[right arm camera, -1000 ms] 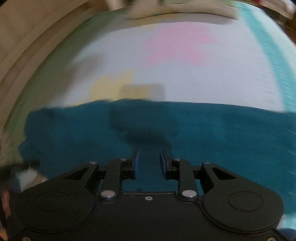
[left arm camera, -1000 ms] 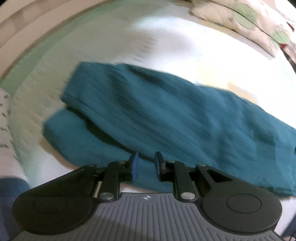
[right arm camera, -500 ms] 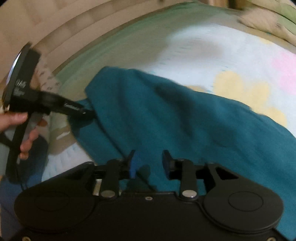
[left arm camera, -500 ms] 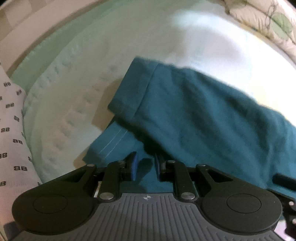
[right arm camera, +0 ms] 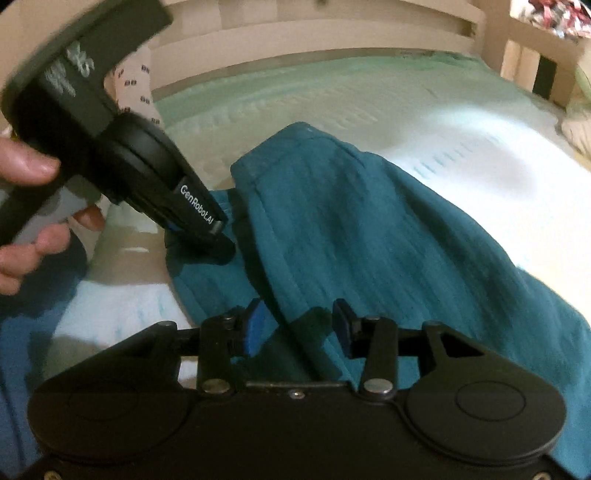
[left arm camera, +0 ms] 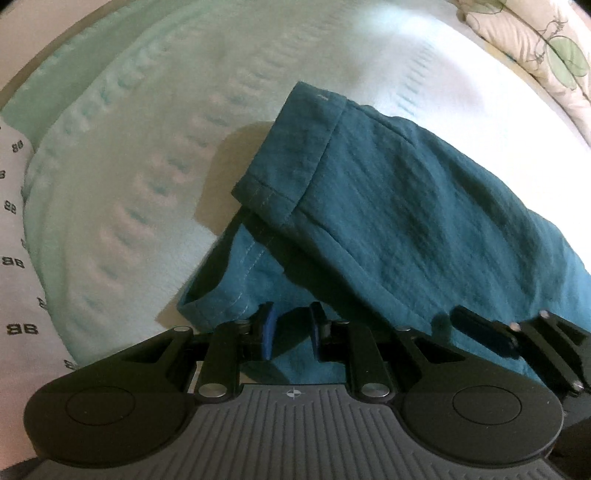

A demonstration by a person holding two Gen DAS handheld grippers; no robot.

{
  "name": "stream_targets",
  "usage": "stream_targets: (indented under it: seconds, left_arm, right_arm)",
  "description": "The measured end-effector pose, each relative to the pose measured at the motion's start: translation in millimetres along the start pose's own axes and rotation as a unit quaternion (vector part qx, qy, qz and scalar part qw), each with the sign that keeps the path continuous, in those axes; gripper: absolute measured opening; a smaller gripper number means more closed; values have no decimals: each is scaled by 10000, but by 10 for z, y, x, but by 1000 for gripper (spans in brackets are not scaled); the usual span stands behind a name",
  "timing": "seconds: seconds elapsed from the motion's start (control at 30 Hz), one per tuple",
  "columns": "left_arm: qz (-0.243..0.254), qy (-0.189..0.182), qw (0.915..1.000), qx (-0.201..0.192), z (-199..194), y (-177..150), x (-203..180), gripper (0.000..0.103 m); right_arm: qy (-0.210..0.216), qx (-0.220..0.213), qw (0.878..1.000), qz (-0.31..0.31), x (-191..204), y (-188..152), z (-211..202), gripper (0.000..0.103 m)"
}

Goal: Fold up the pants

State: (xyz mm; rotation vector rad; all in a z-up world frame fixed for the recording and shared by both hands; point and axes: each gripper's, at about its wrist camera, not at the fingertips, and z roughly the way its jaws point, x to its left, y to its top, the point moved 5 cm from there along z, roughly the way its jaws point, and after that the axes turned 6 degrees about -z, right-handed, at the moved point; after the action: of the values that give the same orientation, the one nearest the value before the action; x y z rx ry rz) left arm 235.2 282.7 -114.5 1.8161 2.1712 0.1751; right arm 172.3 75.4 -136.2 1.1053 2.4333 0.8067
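Teal pants [left arm camera: 399, 206] lie on the bed, one leg laid over the other, both hem ends toward the left. My left gripper [left arm camera: 290, 326] is open, its pads either side of the lower leg's edge near the hem. It shows in the right wrist view [right arm camera: 221, 247] with its tip down on the lower leg. My right gripper [right arm camera: 297, 325] is open, its pads straddling the near edge of the pants [right arm camera: 369, 240]. It also shows in the left wrist view [left arm camera: 480, 332], at the right on the cloth.
The bed has a pale green and white quilted cover [left arm camera: 122, 158]. A floral pillow [left arm camera: 535, 51] lies at the far right. A white patterned cloth [left arm camera: 14, 221] is at the left edge. A wooden bed frame [right arm camera: 295, 33] runs along the far side.
Both grippers have moved in toward the hem end of the pants and lowered onto the cloth. The right gripper's jaws have spread wider.
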Motion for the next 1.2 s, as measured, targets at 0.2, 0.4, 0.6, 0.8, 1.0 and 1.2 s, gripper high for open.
stream_targets:
  seconds: [0.2, 0.4, 0.6, 0.8, 1.0, 1.2]
  left_arm:
    - [-32, 16, 9998, -199, -203, 29, -11, 19]
    - [155, 212, 9974, -677, -557, 133, -93, 19]
    - [276, 220, 9889, -1445, -980, 282, -298, 19]
    - [554, -69, 9902, -1280, -706, 294, -636, 20]
    - [901, -73, 9938, -653, -47, 166, -903, 19]
    - [957, 109, 9940, -515, 227, 92, -838, 19]
  right_arm:
    - [-240, 38, 9996, -118, -49, -5, 129, 28]
    - [-88, -304, 9994, 112, -126, 49, -31, 9]
    - [650, -437, 9965, 282, 99, 4, -456, 9]
    - [816, 60, 9963, 261, 349, -304, -164, 14]
    - [1014, -2, 9913, 841, 74, -275, -274, 23]
    - [734, -142, 9924, 974, -448, -547, -794, 27]
